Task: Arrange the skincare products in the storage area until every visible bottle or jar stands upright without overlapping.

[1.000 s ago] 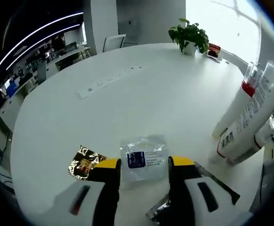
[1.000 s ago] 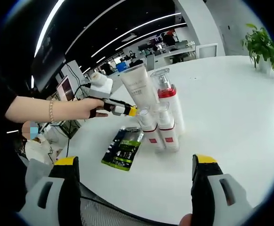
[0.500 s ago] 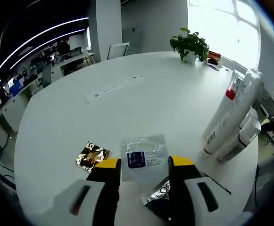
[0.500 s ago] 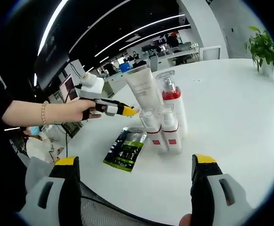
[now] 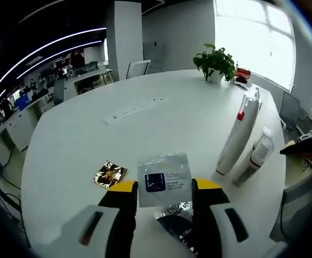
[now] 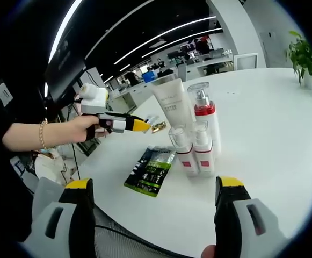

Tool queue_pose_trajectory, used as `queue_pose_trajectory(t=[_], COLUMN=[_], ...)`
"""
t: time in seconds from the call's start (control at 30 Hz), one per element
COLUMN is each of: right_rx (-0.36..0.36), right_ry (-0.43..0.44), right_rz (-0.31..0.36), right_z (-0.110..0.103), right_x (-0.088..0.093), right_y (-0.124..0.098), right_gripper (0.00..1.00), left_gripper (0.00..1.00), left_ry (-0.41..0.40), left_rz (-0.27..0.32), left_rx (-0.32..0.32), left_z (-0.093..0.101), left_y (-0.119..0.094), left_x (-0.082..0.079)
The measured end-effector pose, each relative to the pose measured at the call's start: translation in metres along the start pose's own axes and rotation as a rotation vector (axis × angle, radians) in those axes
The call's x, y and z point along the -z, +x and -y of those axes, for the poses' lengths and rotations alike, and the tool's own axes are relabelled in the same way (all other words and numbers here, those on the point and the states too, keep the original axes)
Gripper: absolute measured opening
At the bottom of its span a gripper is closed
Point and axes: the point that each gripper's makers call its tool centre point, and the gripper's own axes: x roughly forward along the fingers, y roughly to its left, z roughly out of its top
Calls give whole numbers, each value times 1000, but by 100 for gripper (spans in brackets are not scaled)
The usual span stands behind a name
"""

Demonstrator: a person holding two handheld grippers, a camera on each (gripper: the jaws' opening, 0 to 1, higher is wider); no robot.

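1. Four skincare containers stand upright, clustered on the white round table (image 6: 284,134): a tall white tube (image 6: 173,105), a red-collared pump bottle (image 6: 205,115), and two small red-labelled bottles (image 6: 195,153) in front, touching
2. A green sachet (image 6: 150,171) lies flat just beside them; a gold sachet (image 5: 110,174) and a dark sachet (image 5: 173,219) lie further off
3. Left gripper (image 5: 162,189) is clamped on a clear sachet with a blue label (image 5: 164,180), above the table
4. Right gripper (image 6: 153,188) has its jaws spread wide, holding nothing, near the bottles
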Motion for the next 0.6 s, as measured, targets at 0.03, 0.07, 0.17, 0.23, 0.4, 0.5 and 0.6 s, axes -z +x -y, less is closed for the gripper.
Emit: queue_pose_trajectory(t=[0.03,0.07,0.17,0.23,0.4,0.5,0.6], right_rx=[-3,-6,-20,-26,-47,-60,-78], right_ry=[-3,-3,10,19,41,36,29], right_rz=[0,0,12,19,35,33,28], right_z=[-1,-2,-5,-6,-10,-14,-20], right_x=[0,-1,-4,-6,-9,-9,-10], right_y=[0,0,-1,-1,-2,0,2], right_gripper=[92,92,91,91,91,90,90], left_gripper=[45,45,45,45,45,45,45], left_ry=[3,0,-8,-10,-5,-6,-11], left_rz=[5,10,27,36,51,59,64], left_rx=[-1,2,2,3,6,10,11], left_z=[1,1,5,7,21,23,25], left_y=[-3,-3,-16,-21,-37,-39,-44], left_x=[-1,-1,-3,-4,-5,-5,-1])
